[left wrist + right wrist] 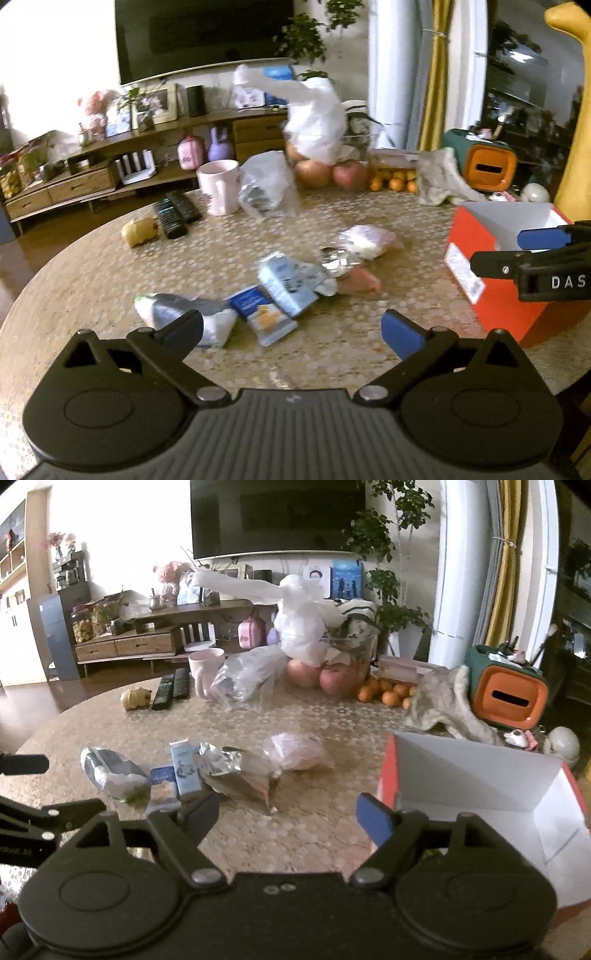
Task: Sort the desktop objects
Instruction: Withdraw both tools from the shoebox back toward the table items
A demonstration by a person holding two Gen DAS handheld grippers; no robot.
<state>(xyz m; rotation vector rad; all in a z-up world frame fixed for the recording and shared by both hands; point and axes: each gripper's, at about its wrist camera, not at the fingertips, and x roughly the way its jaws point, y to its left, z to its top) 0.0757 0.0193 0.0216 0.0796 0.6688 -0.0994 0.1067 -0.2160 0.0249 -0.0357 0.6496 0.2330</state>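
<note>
The left gripper (291, 332) hangs with its blue-padded fingers spread wide and empty over the near edge of the round patterned table (92, 266). The right gripper (284, 819) is also released (nothing between its pads). Just ahead lies a row of crumpled snack wrappers (221, 771). At the right edge stands the open red cardboard box (480, 786).
</note>
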